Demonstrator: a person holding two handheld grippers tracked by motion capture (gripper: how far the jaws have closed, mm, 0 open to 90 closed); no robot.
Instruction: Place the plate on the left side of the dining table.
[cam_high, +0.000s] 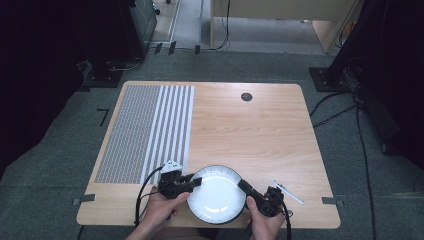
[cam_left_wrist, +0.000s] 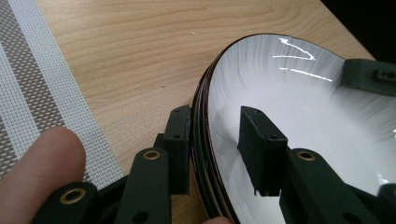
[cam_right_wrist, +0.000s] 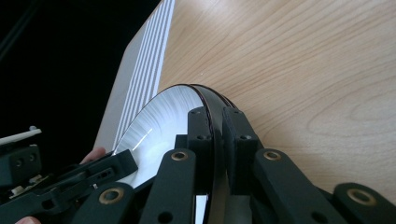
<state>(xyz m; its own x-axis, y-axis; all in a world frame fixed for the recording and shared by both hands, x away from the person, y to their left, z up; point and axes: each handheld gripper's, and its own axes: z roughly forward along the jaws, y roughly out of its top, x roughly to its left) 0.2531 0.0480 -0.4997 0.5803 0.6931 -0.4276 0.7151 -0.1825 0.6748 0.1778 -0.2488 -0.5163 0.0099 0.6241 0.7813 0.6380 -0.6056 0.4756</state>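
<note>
A white plate (cam_high: 217, 197) with a dark rim sits at the near edge of the wooden table (cam_high: 250, 135). My left gripper (cam_high: 192, 184) is at the plate's left rim. In the left gripper view its jaws (cam_left_wrist: 215, 116) straddle the rim of the plate (cam_left_wrist: 299, 102): the outer pad lies against the rim, the inner pad stands off the white surface, so it is open. My right gripper (cam_high: 243, 186) is at the right rim. In the right gripper view it (cam_right_wrist: 217, 116) is shut on the plate's (cam_right_wrist: 159, 121) edge, both pads pressed to it.
A grey and white striped placemat (cam_high: 145, 130) covers the table's left part. A thin white pen-like stick (cam_high: 288, 193) lies just right of the right gripper. A black round cap (cam_high: 246, 96) sits near the far edge. The table's front edge is close below the plate.
</note>
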